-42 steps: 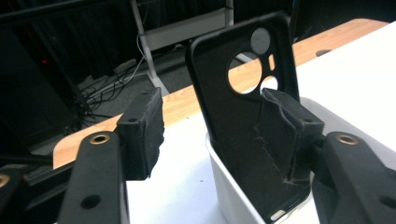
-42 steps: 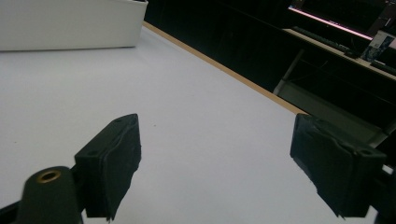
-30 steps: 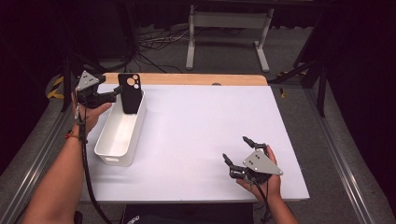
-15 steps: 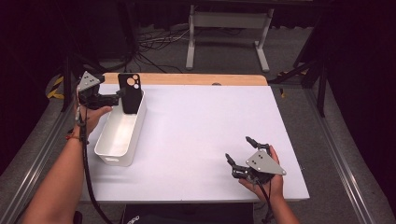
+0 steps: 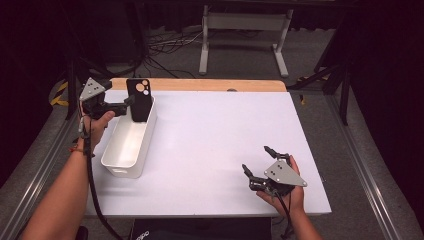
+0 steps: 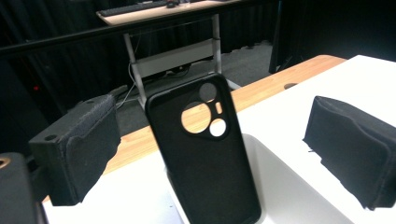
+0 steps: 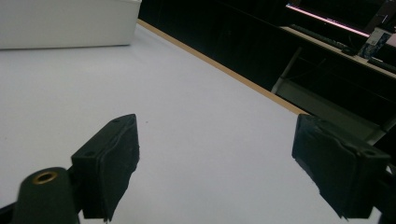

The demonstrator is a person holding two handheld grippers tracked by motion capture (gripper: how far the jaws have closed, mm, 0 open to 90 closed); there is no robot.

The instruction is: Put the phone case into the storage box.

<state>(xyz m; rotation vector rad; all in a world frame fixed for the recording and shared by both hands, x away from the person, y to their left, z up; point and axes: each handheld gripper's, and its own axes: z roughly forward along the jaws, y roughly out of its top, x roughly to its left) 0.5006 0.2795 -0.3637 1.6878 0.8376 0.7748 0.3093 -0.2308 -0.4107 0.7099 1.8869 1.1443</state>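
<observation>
Left claw (image 6: 205,149) just opened, phone case (image 6: 205,149) released, leaning in bin (image 5: 127,145)

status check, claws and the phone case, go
Left claw open, jaws just opened, pads off the case. Case leans upright in the bin. Right claw open, nothing between. Nothing in the way.

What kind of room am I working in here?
Likely a lab or recording workspace: a white-topped table ringed by dark curtains, cables trailing on the grey floor, and a desk with a keyboard behind.

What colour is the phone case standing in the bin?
Black. The phone case shows best in the left gripper view, leaning upright in the white bin.
</observation>
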